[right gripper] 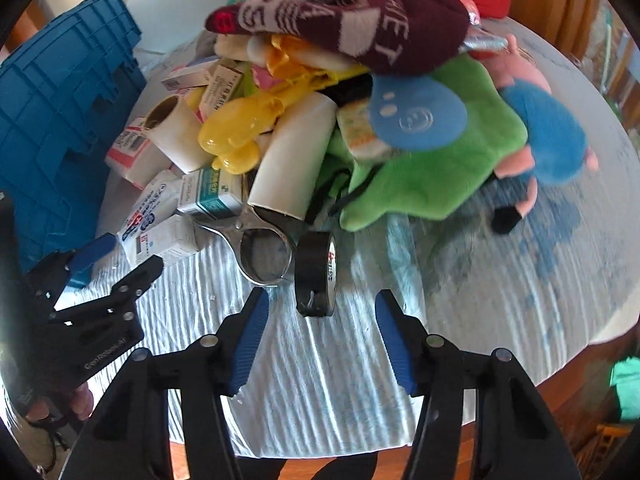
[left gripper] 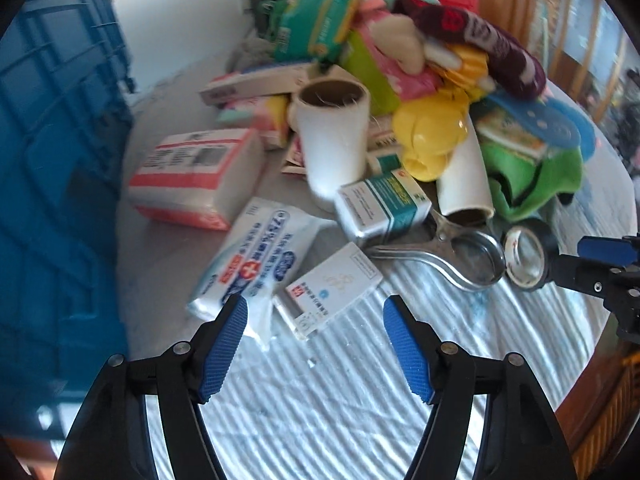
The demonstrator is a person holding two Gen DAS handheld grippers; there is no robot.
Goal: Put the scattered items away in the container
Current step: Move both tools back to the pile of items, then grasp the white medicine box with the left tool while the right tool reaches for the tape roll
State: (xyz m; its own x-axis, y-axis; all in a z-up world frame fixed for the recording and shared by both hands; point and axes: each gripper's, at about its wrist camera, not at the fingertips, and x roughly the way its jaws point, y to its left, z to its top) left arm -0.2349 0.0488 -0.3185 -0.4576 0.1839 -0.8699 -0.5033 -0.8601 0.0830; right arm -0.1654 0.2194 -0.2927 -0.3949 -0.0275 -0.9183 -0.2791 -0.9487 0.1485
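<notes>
On the round table's pale ribbed cloth (right gripper: pixel 320 380) lies a heap of scattered items, and the dark blue ribbed plastic crate (left gripper: pixel 52 160) stands at the table's left edge, just beside the heap.

Nearest the left gripper (left gripper: pixel 314 320) is a small white cardboard box with red and blue print (left gripper: pixel 332 286), lying flat on the cloth beyond the blue ribbed fingertips (left gripper: pixel 228 344). Its jaws stand spread with nothing pinched; the box's near corner lies between their lines but apart from the pads. Touching the box's left side is a white soft pack with blue lettering and a red cross (left gripper: pixel 256 260).

Nearest the right gripper (right gripper: pixel 320 308) is a roll of black tape (right gripper: pixel 316 276), standing on its edge on the cloth just ahead of the tips. These jaws are also apart, the pads clear of the roll.

Just behind the tape lies a shiny metal clamp-like tool with a round loop (right gripper: pixel 264 248), and against it a white and teal carton (left gripper: pixel 380 208). Further back lie two white cardboard tubes (left gripper: pixel 332 140), a yellow plastic toy (left gripper: pixel 432 136), a pink-and-white tissue pack (left gripper: pixel 196 176), a green plush cloth with a blue patch (right gripper: pixel 440 160), a maroon knitted sock with white lettering (right gripper: pixel 352 20) and a pink and blue plush figure (right gripper: pixel 548 128).
</notes>
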